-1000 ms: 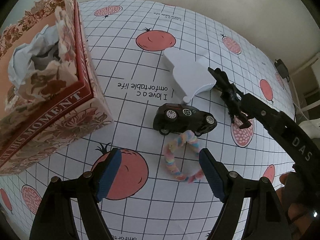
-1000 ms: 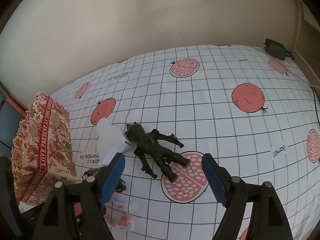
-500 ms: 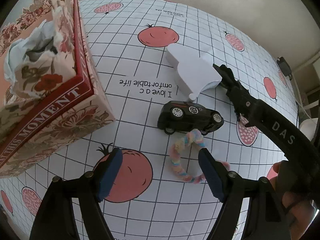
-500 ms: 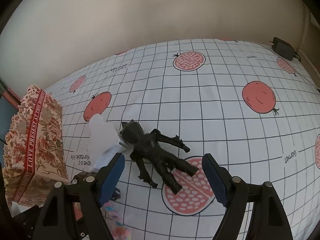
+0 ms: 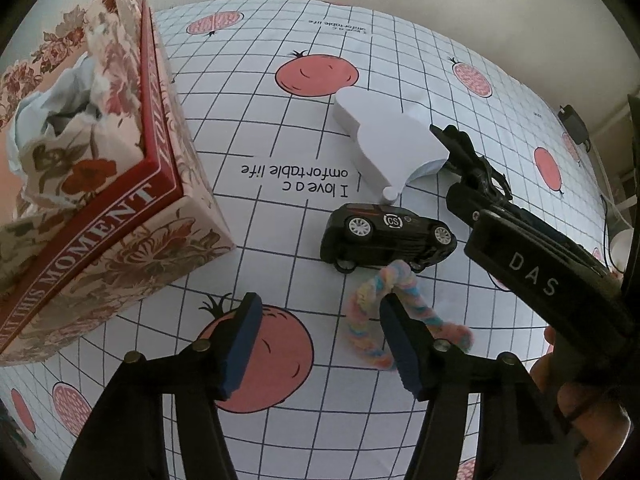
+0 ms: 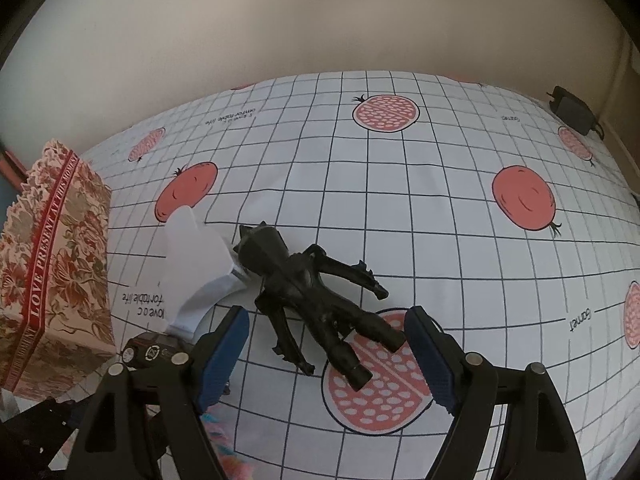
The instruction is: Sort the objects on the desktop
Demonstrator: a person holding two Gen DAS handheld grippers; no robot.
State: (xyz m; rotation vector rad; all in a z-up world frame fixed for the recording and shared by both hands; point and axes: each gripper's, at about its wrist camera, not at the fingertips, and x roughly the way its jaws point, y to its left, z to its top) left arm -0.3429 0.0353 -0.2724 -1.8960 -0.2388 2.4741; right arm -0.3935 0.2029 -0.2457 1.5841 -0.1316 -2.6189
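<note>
Pastel yarn twisted into a rainbow loop (image 5: 384,316) lies on the grid-printed tablecloth (image 5: 280,92), its far end touching the side of a black toy car (image 5: 386,236) marked "CS". The left gripper (image 5: 320,340) points steeply down over this spot with its jaws closing; the loop's near-left strand sits between the blue pads, the right pad overlapping the loop in the view, while the left pad stands apart over a printed red fruit, so nothing is pinched. Just beyond the car lies a white bell-shaped plastic piece (image 5: 390,140), and a floral tissue box (image 5: 92,184) with paper sticking up from its slot stands well to the left. In the right wrist view the right gripper (image 6: 326,354) hangs with its jaws wide apart and empty, above the legs of a black toy figure (image 6: 308,292) that lies on its back, feet resting on a printed pomegranate half and head against the white piece (image 6: 196,264). The car (image 6: 150,350) and the tissue box (image 6: 56,264) show at the left edge there. A black power adapter (image 6: 572,110) sits at the cloth's far right corner.
</note>
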